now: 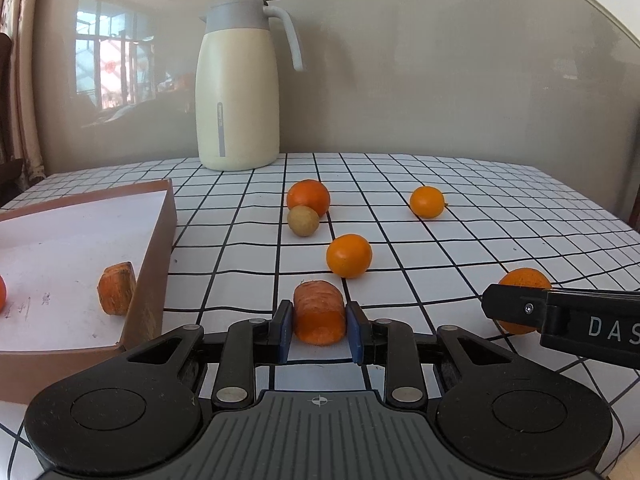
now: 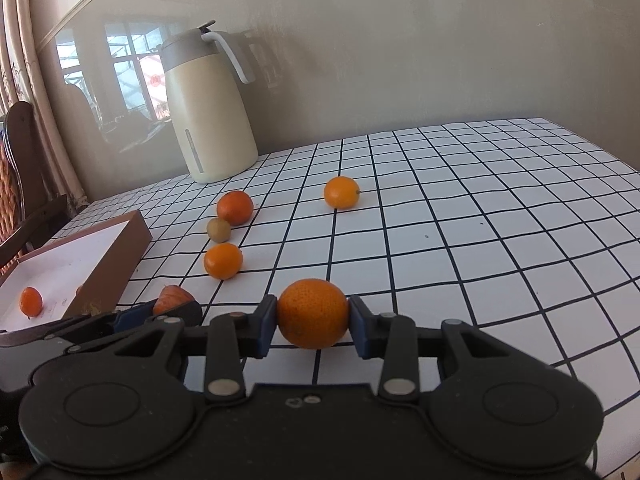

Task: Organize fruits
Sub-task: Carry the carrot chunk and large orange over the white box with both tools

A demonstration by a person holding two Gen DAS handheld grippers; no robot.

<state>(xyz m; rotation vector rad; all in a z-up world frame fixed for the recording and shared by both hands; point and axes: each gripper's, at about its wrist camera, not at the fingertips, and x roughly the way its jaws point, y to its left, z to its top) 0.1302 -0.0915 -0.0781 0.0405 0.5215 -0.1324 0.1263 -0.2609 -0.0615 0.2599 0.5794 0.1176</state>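
My left gripper (image 1: 319, 326) is shut on a carrot chunk (image 1: 319, 312) low over the checked tablecloth, just right of the brown box (image 1: 154, 256). My right gripper (image 2: 313, 320) is shut on an orange (image 2: 313, 313), which also shows in the left wrist view (image 1: 524, 280) behind the right gripper's finger (image 1: 516, 308). In the box lie another carrot chunk (image 1: 117, 289) and a small orange fruit (image 2: 31, 301). Loose on the table are a dark orange (image 1: 308, 197), a tan round fruit (image 1: 303, 221), and two small oranges (image 1: 349, 255) (image 1: 427, 201).
A cream thermos jug (image 1: 238, 92) stands at the back of the table by the wall. The checked tablecloth (image 2: 500, 240) stretches out to the right. A wooden chair (image 2: 20, 168) stands beyond the table's left edge.
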